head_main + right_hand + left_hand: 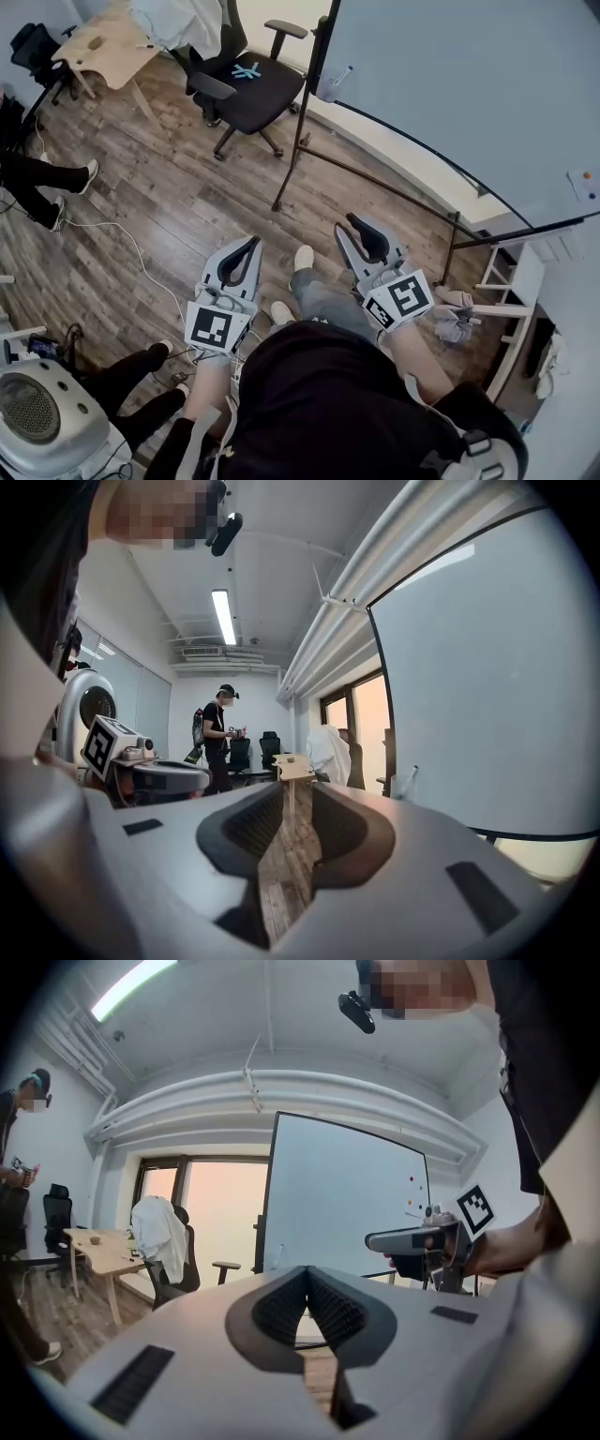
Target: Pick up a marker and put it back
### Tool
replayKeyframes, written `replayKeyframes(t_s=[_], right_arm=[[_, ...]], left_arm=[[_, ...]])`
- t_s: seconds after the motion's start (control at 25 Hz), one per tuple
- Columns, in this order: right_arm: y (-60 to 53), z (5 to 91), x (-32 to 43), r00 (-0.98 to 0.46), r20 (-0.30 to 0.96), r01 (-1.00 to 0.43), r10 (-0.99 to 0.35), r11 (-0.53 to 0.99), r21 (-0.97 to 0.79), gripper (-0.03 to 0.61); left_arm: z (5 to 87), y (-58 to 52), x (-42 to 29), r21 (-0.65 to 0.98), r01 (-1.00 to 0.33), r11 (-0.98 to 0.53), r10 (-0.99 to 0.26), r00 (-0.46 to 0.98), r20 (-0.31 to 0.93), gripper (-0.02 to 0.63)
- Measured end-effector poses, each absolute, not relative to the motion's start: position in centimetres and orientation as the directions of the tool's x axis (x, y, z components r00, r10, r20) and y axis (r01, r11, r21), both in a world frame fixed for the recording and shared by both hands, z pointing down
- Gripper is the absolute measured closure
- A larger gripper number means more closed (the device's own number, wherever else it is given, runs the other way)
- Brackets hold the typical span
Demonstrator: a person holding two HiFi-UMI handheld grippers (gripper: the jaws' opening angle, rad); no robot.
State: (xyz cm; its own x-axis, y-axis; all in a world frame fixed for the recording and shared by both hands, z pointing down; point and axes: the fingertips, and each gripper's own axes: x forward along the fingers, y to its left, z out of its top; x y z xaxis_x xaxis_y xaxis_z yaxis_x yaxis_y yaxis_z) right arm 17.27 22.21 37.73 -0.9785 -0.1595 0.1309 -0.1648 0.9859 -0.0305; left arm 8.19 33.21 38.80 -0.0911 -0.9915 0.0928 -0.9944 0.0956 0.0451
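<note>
Two grippers are held low over the wooden floor [178,197], in front of the whiteboard [450,84] and well apart from it. The left gripper [251,242] is held farther from the whiteboard than the right gripper [352,221]. In the left gripper view, the left gripper [307,1274] is seen with its pad tips pressed together, and nothing is caught between them. In the right gripper view, the right gripper [286,789] is seen with its jaws a narrow gap apart. Only floor planks and a distant desk leg are seen through that gap, so nothing is held.

The marker [343,73] is seen standing tilted in a small clear holder [328,90] at the end of the whiteboard, beside its dark upright post [311,66]. It is untouched by either gripper and far from both. The same marker [412,772] is seen in the right gripper view, at the whiteboard's lower corner.

An office chair [248,84] is placed near that end of the whiteboard, and a wooden desk [108,42] farther off beyond it.
</note>
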Motion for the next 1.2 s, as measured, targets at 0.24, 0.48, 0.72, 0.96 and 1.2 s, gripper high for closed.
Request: replayKeyframes(t_s=[0.24,0.48,0.72,0.96,1.2], right_arm=[[18.2,39.1,14.2,-0.977,0.131,-0.177,-0.168,0.982,-0.060,0.477],[12.8,39.9,9.9,-0.975,0.129,-0.191,-0.179,0.977,-0.092,0.483],[7.3,40.1,6.6,-0.969,0.139,-0.222,-0.205,0.968,-0.120,0.483],[2.3,40.4,5.0,-0.958,0.139,-0.269,-0.250,0.952,-0.146,0.485],[-2.9,40.9,4.4,-0.948,0.138,-0.307,-0.287,0.938,-0.163,0.486]], left_arm=[[39.9,29.8,5.4,0.050,-0.995,0.091,-0.991,-0.086,0.101,0.606],[40.1,24.2,0.8,0.029,-0.996,0.079,-0.990,-0.075,0.117,0.606],[39.5,18.2,-2.8,0.026,-0.998,0.049,-0.991,-0.045,0.126,0.606],[39.5,12.5,-4.6,0.015,-1.000,-0.002,-0.988,0.004,0.152,0.606],[39.4,7.0,-5.4,-0.009,-0.999,-0.044,-0.985,0.041,0.167,0.606]])
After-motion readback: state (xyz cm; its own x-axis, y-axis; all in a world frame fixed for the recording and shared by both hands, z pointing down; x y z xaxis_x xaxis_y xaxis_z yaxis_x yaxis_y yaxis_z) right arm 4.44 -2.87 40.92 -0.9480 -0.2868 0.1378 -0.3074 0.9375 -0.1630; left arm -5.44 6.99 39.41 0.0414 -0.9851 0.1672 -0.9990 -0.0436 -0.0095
